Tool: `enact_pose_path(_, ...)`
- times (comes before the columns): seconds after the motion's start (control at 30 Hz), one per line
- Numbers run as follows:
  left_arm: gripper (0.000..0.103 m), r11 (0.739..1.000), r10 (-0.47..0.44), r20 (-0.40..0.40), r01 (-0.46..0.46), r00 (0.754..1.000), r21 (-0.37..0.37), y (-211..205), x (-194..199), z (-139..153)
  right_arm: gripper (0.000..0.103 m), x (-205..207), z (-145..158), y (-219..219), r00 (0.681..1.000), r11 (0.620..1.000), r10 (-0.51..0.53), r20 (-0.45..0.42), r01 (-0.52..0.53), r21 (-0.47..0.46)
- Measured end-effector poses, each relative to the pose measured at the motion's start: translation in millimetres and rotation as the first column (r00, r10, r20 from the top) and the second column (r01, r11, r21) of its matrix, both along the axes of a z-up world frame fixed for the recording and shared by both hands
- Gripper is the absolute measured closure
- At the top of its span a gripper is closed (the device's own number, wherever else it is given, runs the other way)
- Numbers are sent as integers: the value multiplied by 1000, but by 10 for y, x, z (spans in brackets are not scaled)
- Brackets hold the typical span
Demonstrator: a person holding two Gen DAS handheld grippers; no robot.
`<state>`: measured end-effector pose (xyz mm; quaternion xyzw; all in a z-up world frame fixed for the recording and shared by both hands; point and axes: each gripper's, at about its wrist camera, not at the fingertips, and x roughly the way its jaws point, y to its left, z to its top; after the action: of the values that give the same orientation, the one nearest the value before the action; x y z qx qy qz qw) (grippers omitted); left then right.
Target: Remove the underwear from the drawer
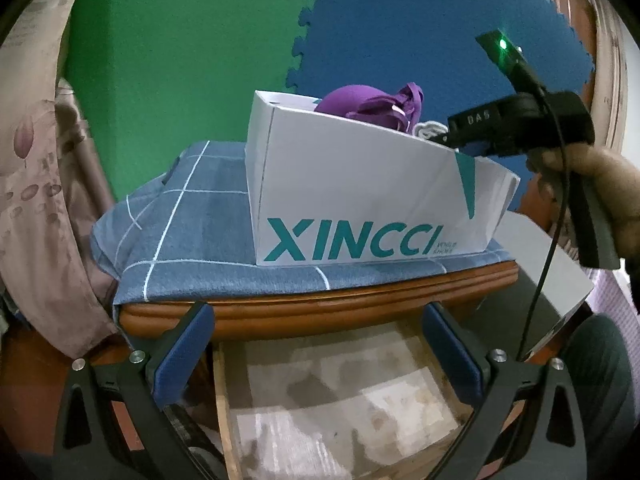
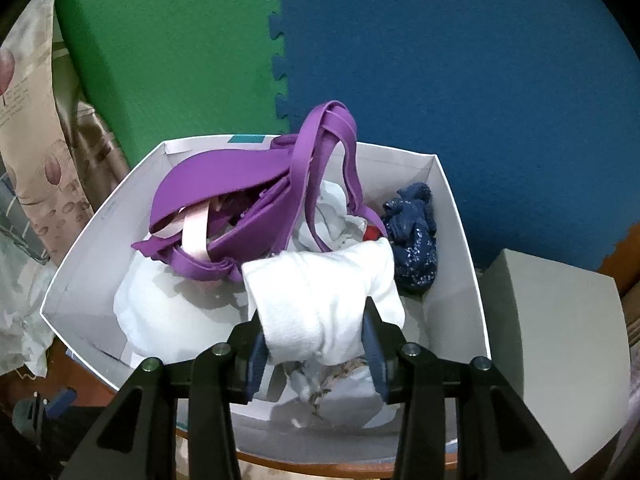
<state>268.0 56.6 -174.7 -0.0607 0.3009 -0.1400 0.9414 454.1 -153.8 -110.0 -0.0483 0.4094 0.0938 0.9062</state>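
Evidently, the task is well advanced. In the left wrist view the drawer (image 1: 340, 400), pulled out under the counter (image 1: 320, 316), shows only a paper lining and no garment can be made out in it. The white box (image 1: 360, 200) is stood on the blue checked cloth (image 1: 180, 232) over the counter, and underwear is gathered inside: a purple bra (image 2: 224, 208) at ten o'clock in the box, a navy patterned piece (image 2: 416, 240) at two o'clock, white pieces beneath. A folded white garment (image 2: 324, 300) is held between the pads of the right tool (image 2: 318, 356), at six o'clock above the box interior; the pads are seen against its sides. The left tool (image 1: 320, 356) is spread wide and empty above the drawer. What is judged to be left is the release of this garment into the box.
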Motion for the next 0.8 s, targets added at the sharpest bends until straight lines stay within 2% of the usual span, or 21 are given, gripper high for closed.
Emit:
enact_pose_path(0.13,1,998,18,-30,-16,999,54,-67,12,-55,49,-23,-56,-42,1000,1000,-7,-4,7,19)
enact_pose_path(0.2,1,998,30,-54,-27,998,57,-82,-5,-22,39,-65,-70,-35,1000,999,17,-5,-17,35)
enact_pose_path(0.27,1,997,54,-90,-49,994,55,-89,-38,86,39,-162,12,-60,1000,1000,29,-1,-29,10)
enact_pose_path(0.33,1,985,147,-69,-140,987,96,-107,-94,240,38,-298,225,-153,998,1000,4,63,-4,-2)
enact_pose_path(0.43,1,961,241,1,-239,971,138,-160,-126,631,34,-630,679,-396,982,997,4,190,-17,70)
enact_pose_path(0.5,1,915,324,26,-320,946,247,-301,-28,921,19,-934,996,-603,951,995,-62,304,34,95)
enact_pose_path(0.53,1,900,346,47,-346,937,264,-362,10,1055,19,-1026,1083,-665,939,992,-73,335,34,120)
enact_pose_path(0.6,1,914,329,73,-337,941,226,-473,61,1301,19,-1158,1215,-730,933,991,-62,354,15,136)
enact_pose_path(0.7,1,918,337,52,-340,940,204,-604,126,1479,19,-1282,1258,-786,926,992,-96,366,58,112)
enact_pose_path(0.8,0,919,341,60,-346,938,189,-758,164,1633,19,-1192,1107,-753,948,994,-97,304,78,74)
